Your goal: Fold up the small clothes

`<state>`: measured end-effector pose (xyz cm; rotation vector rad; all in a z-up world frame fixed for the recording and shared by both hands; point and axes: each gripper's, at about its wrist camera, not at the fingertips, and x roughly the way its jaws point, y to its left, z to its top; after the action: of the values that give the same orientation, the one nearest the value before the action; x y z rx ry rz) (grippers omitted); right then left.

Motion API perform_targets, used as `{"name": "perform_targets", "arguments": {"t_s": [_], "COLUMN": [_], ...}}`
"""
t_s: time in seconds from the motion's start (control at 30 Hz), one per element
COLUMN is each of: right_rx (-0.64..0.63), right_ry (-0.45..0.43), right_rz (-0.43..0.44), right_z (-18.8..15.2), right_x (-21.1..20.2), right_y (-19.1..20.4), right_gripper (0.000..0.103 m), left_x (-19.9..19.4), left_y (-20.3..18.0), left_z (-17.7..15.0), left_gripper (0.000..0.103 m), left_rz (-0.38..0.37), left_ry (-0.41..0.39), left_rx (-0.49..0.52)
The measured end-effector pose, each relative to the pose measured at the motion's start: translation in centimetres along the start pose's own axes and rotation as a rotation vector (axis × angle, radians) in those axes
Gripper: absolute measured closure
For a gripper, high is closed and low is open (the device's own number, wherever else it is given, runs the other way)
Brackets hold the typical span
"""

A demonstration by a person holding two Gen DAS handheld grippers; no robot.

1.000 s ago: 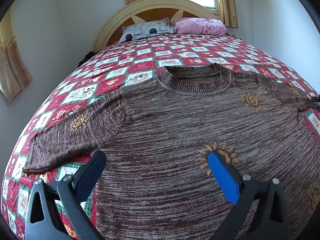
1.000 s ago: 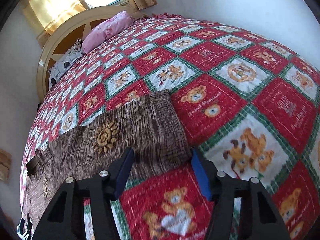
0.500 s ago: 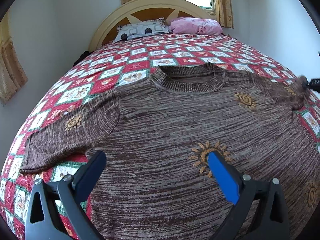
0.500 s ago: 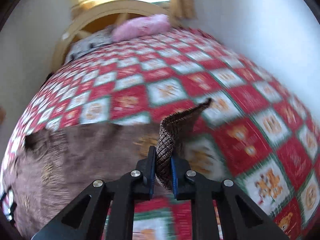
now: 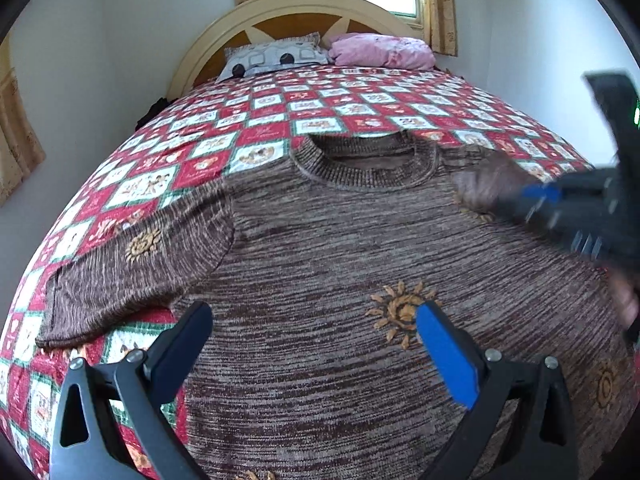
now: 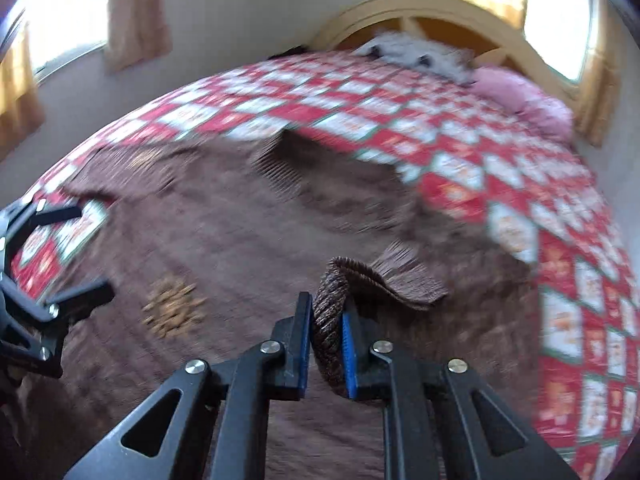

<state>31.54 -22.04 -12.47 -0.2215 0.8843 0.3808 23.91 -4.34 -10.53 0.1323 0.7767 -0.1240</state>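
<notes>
Bedroom with a bed under a red-and-white teddy bear quilt, arched headboard at the back with a grey pillow and a pink pillow. The brown sweater lies flat, face up, across the near half, collar toward the headboard.

Far left, the left sleeve is spread out flat on the quilt, untouched. The left claw hangs wide open over the lower chest, gripping nothing.

On the right is what's new: a second ago the right claw sat open around the right sleeve cuff, and now it's clamped on that cuff and has swung it up over the chest, close to the collar. Lots of motion blur, so it's mid-sweep. So I'd say the first fold, right sleeve inward, is underway. Left sleeve probably comes next.
</notes>
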Motion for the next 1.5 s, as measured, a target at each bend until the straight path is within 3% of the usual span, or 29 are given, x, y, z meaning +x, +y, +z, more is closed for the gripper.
{"name": "perform_targets", "arguments": {"t_s": [0.03, 0.07, 0.1, 0.2, 0.37, 0.43, 0.63, 0.73, 0.83, 0.87, 0.93, 1.0, 1.13, 1.3, 1.5], "right_rx": [0.009, 0.033, 0.055, 0.127, 0.276, 0.355, 0.46, 0.504, 0.533, 0.54, 0.541, 0.536, 0.527, 0.524, 0.506], "right_ry": [0.012, 0.014, -0.001, -0.049, -0.173, -0.225, -0.334, -0.404, -0.438, -0.446, -0.449, -0.446, -0.428, -0.419, -0.377], "right_rz": [0.032, 0.068, 0.082, 0.139, 0.085, 0.054, 0.064, 0.078, 0.091, 0.094, 0.096, 0.095, 0.098, 0.094, 0.088], "right_z": [-0.4, -1.1, -1.7, -4.3, -8.3, -9.9, -12.4, -13.2, -13.7, -13.8, -14.0, -13.9, -14.0, -14.0, -13.8], "right_x": [0.2, -0.1, -0.6, -3.3, -7.6, -8.7, -9.9, -10.7, -10.8, -10.9, -11.0, -11.0, -10.6, -10.5, -9.6], "right_y": [0.0, -0.3, -0.6, -2.9, -7.7, -9.5, -11.8, -12.3, -12.7, -12.8, -12.9, -12.9, -12.8, -12.7, -12.4], "right_gripper": [0.066, 0.046, 0.042, 0.042, 0.042, 0.042, 0.042, 0.031, 0.03, 0.03, 0.03, 0.03, 0.03, 0.03, 0.029], "left_x": [-0.1, -0.4, -0.5, -0.6, 0.0, 0.6, 3.5, 5.0, 7.1, 7.9, 8.5, 8.7, 7.0, 4.7, 5.9], "left_y": [-0.1, -0.2, -0.4, -1.1, -3.8, -5.8, -11.2, -13.3, -14.4, -14.3, -13.8, -13.1, -12.3, -8.7, -6.3], "left_z": [0.1, 0.3, 0.5, 1.2, 2.9, 3.5, 5.0, 5.2, 5.5, 5.6, 5.9, 6.3, 7.2, 8.8, 9.6], "left_gripper": [0.0, 0.0, 0.0, 0.0, 0.003, 0.003, 0.02, 0.022, 0.033, 0.04, 0.055, 0.094, 0.097, 0.097, 0.097], "left_rz": [-0.008, -0.029, -0.043, -0.09, -0.171, -0.178, -0.18, -0.17, -0.136, -0.138, -0.212, -0.305, -0.308, -0.385, -0.393], "left_ry": [-0.002, -0.006, -0.008, -0.003, 0.004, 0.011, 0.073, 0.101, 0.127, 0.148, 0.158, 0.177, 0.137, 0.107, 0.122], "left_rx": [0.004, 0.011, 0.018, 0.032, 0.052, 0.094, 0.199, 0.253, 0.282, 0.265, 0.213, 0.152, 0.106, -0.02, -0.086]}}
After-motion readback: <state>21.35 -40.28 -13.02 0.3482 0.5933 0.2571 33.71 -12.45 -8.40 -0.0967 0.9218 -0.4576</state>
